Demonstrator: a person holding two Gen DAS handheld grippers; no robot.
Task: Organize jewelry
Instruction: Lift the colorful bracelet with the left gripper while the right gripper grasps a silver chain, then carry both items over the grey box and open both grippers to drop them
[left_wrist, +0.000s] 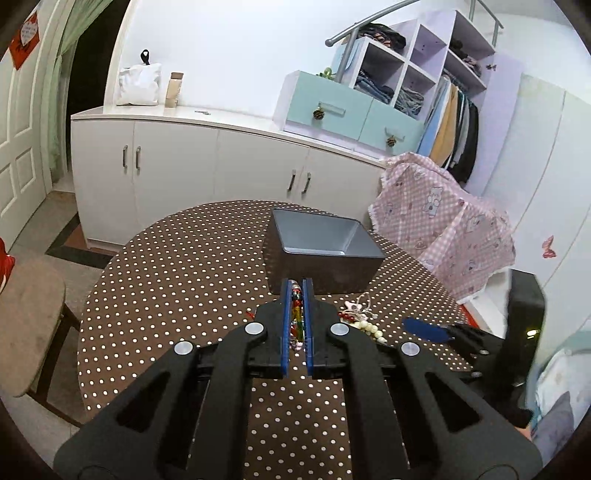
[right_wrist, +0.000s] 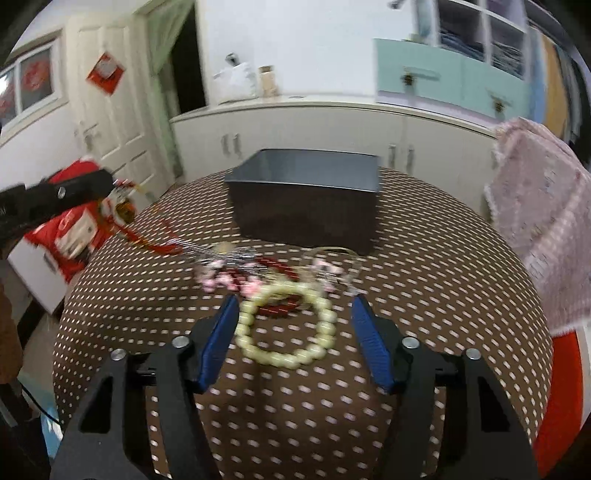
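My left gripper (left_wrist: 296, 286) is shut on a string of coloured beads (left_wrist: 296, 314), held above the polka-dot table (left_wrist: 184, 266) just short of the dark grey box (left_wrist: 325, 243). In the right wrist view the left gripper (right_wrist: 105, 182) hangs at the far left, and the held piece trails a red tassel (right_wrist: 147, 242) down to the cloth. My right gripper (right_wrist: 295, 306) is open, its blue pads (right_wrist: 221, 332) on either side of a pale bead bracelet (right_wrist: 255, 347) that lies flat on the table. Behind the bracelet sits a pile of pink, red and wire jewelry (right_wrist: 258, 273), blurred.
The box (right_wrist: 306, 199) is open-topped, and what its inside holds cannot be made out. A chair draped in pink checked cloth (left_wrist: 443, 229) stands at the table's right, a padded stool (left_wrist: 29, 314) at its left. White cabinets (left_wrist: 184, 166) line the back wall. Red bags (right_wrist: 70, 229) sit on the floor.
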